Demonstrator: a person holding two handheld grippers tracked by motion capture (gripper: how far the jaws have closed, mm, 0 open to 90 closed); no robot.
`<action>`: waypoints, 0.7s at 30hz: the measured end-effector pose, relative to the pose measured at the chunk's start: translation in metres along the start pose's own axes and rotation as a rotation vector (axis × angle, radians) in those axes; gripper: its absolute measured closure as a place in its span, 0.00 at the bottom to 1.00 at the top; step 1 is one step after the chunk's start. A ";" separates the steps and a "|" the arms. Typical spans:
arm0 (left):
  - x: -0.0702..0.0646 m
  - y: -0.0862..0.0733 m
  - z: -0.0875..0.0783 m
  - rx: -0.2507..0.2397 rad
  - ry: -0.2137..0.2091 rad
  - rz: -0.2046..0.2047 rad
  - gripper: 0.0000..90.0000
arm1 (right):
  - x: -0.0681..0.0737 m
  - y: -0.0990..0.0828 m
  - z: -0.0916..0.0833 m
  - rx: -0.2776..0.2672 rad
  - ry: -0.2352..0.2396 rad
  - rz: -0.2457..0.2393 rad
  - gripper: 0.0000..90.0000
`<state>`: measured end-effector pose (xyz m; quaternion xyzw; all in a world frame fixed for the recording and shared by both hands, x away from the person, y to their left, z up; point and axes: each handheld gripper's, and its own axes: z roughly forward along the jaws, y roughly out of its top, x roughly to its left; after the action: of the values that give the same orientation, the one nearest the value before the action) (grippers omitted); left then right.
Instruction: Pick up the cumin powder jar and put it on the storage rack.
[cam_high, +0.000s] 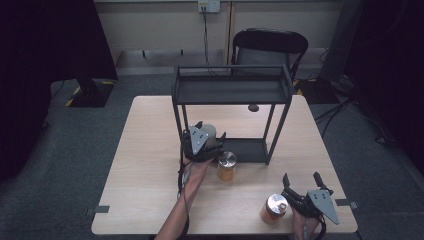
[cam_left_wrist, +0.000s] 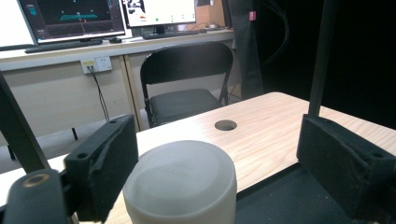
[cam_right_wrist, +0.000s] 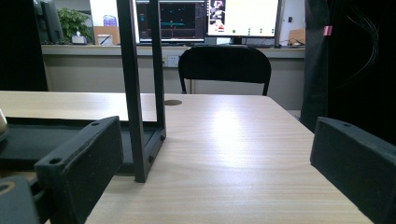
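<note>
A: Item one, left gripper (cam_high: 216, 141)?
B: At the front left post of the black rack (cam_high: 231, 92), jaws apart around a white jar (cam_left_wrist: 180, 183). In the left gripper view the jar's lid sits close to the left pad, with a clear gap to the right pad; no pad presses on it. The jar stands at the edge of the rack's bottom shelf.

A: Item two, right gripper (cam_high: 302, 181)?
B: Near the table's (cam_high: 150, 165) front right corner, jaws spread wide, nothing between them. The right gripper view looks across bare wood past a rack post.

A: Other stock?
B: Two amber jars with silver lids: one (cam_high: 226, 166) just beside the left gripper, in front of the rack; the other (cam_high: 273, 208) just left of the right gripper. A black folding chair (cam_high: 270, 46) stands behind the table
</note>
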<state>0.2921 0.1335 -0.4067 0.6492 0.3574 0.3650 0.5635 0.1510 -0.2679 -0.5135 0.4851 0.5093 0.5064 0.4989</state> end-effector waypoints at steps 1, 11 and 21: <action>0.000 0.000 -0.001 -0.002 -0.001 -0.002 0.11 | 0.000 0.000 0.000 0.000 0.000 0.000 0.02; 0.001 0.003 -0.008 -0.020 -0.012 -0.008 0.05 | 0.000 0.000 0.000 0.000 -0.001 0.000 0.02; 0.004 0.003 -0.016 -0.034 -0.024 -0.016 0.02 | 0.000 0.000 0.000 0.000 -0.002 -0.002 0.02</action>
<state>0.2802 0.1440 -0.4020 0.6410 0.3493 0.3587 0.5817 0.1510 -0.2675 -0.5135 0.4850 0.5094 0.5055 0.4997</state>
